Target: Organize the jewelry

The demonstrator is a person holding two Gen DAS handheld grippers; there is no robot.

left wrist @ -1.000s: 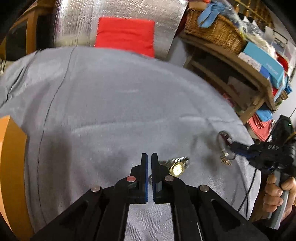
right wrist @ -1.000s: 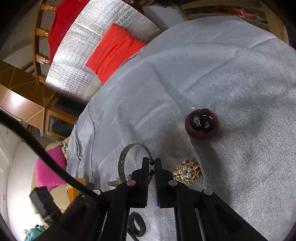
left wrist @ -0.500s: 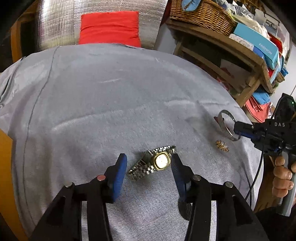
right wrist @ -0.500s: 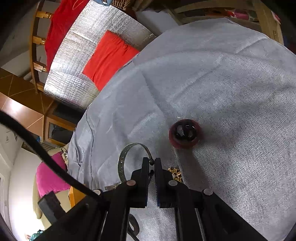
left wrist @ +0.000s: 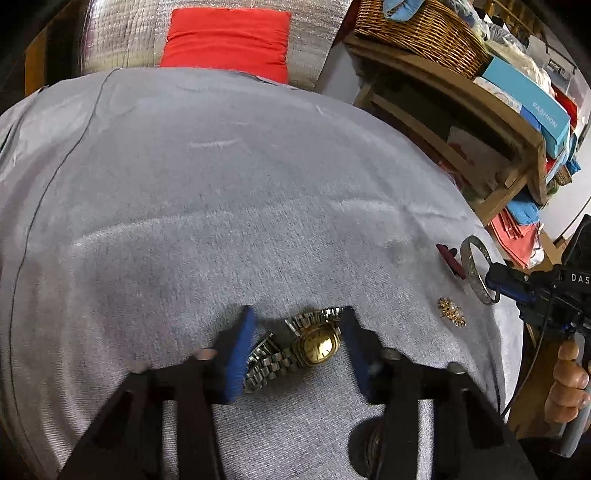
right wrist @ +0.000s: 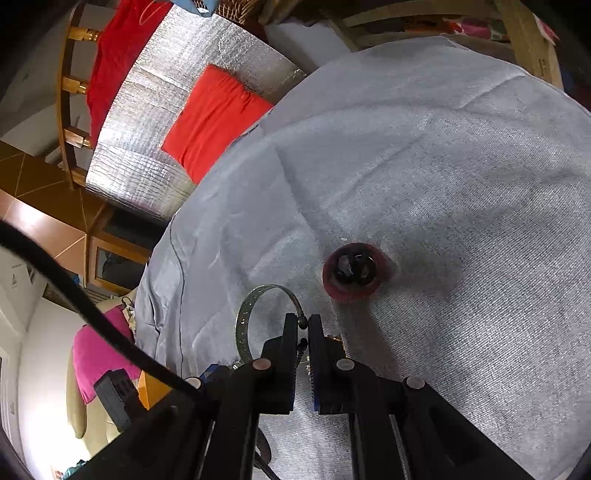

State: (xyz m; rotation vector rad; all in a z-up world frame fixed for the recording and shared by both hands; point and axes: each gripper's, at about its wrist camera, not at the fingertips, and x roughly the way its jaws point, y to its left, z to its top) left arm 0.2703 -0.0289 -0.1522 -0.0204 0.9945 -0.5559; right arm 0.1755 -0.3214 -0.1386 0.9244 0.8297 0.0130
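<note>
Left wrist view
Surface: grey cloth (left wrist: 229, 192) covers a rounded table; behind it a red cushion (left wrist: 227, 37) leans on silver foil.
Background: wooden shelf (left wrist: 461, 96) at right with a wicker basket (left wrist: 421, 29) and a blue box (left wrist: 528, 103).
Left gripper (left wrist: 297, 347): jaws wide apart, blue pads on either side of the watch — holding nothing.
Watch (left wrist: 316, 343): gold face, metal band, lying flat on the cloth between the pads; whether a pad touches the band I cannot tell.
Brooch (left wrist: 451, 311): gold, on the cloth right of the watch, apart from it.
Right gripper (left wrist: 496, 284): at the right edge, carried by a hand (left wrist: 567, 384), pinching a silver bangle (left wrist: 474, 269) above the cloth.
Red dish (left wrist: 451, 260): seen edge-on just left of the bangle.

Right wrist view
Surface: same grey cloth (right wrist: 461, 177); cushion (right wrist: 214, 122) and foil at upper left, a wooden chair (right wrist: 68, 96) beyond.
Right gripper (right wrist: 303, 326): jaws nearly closed on the bangle (right wrist: 245, 314), gripping it by its open ends — the loop stands out to the left of the fingers.
Red dish (right wrist: 354, 271): round, on the cloth just ahead of the fingertips, with dark pieces inside that I cannot identify.
Brooch (right wrist: 335, 338): only a gold sliver shows beside the right finger.
Cable (right wrist: 74, 295): black, crossing the lower left.
</note>
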